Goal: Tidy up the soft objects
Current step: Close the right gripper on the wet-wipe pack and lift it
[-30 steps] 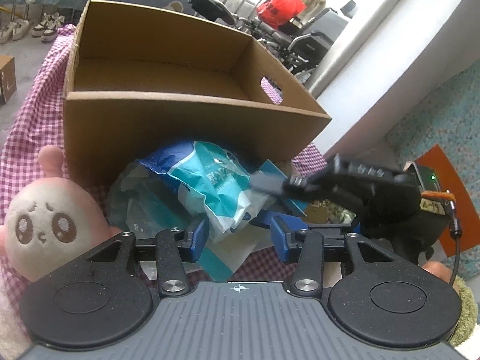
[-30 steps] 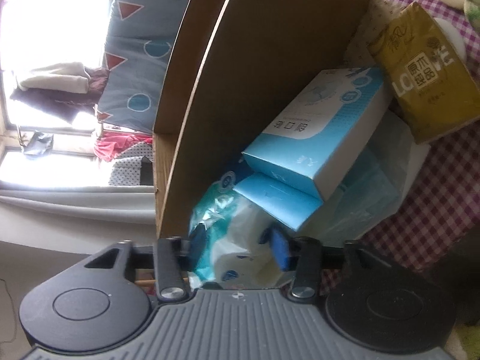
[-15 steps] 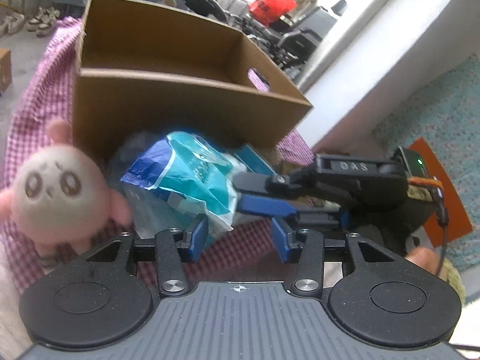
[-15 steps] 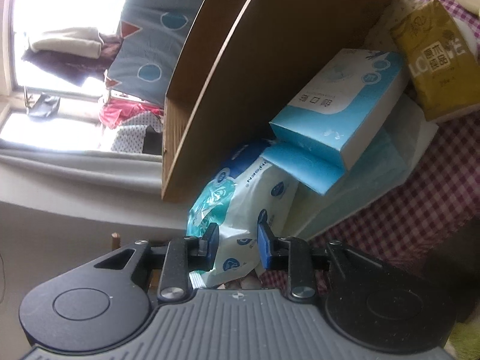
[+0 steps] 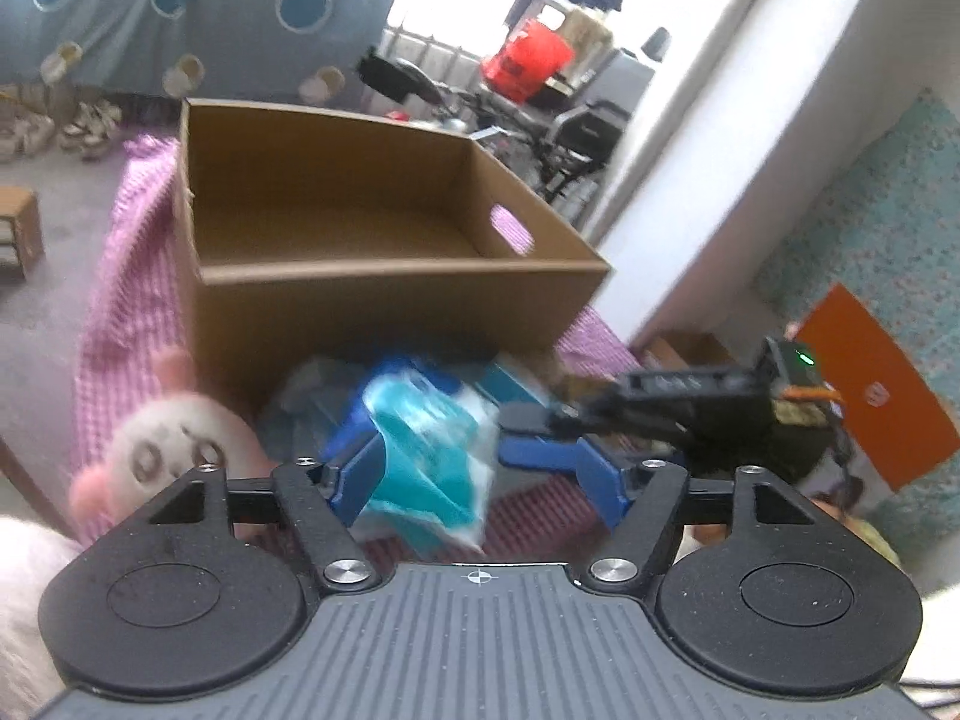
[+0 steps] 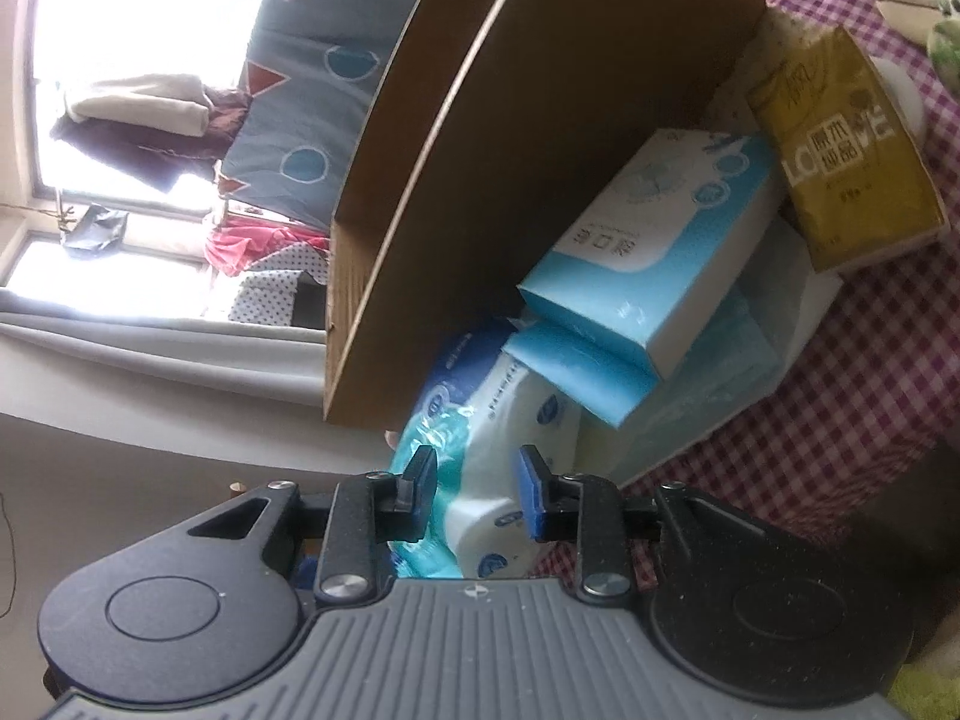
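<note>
Right gripper has its jaws clamped on the near end of the wipes pack; left gripper sits open around its other end. Pack's long axis points toward the cardboard box just behind it, so right's closer.

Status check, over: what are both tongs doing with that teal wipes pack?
Right tongs clamped on the wipes pack. Left tongs open around its other end. Cardboard box just behind, open-topped. Blue tissue box leaning over the pack.

Left claw spread wide around teal wipes pack, right claw alongside, cardboard box behind.
</note>
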Motion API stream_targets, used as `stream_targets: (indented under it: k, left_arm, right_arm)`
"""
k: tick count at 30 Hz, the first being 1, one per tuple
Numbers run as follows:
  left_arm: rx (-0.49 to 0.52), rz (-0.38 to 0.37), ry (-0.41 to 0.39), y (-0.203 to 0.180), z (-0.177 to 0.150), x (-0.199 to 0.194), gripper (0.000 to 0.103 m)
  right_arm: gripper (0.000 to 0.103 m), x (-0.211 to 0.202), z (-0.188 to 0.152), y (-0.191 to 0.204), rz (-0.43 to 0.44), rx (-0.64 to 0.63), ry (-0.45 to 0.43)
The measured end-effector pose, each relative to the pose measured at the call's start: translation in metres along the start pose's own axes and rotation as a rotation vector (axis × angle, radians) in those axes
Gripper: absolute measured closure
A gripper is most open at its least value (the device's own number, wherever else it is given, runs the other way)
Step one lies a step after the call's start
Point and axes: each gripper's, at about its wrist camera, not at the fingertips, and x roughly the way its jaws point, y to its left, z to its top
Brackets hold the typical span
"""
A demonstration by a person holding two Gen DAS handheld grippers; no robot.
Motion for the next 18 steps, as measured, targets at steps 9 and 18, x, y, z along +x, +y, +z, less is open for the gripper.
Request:
stream_targets:
  k: [9, 18]
  left_arm:
    - [-0.055, 0.101, 0.072, 0.027, 0.028, 0.054, 0.027]
    - [-0.069, -0.004, 0.129, 0.028, 0.028, 0.064, 0.027]
  right_arm:
    - [0.051, 0.012, 0.006, -0.007, -0.001, 0.036, 0.015]
    - [0.050, 0.025, 0.013, -0.009, 0.012, 0.029, 0.027]
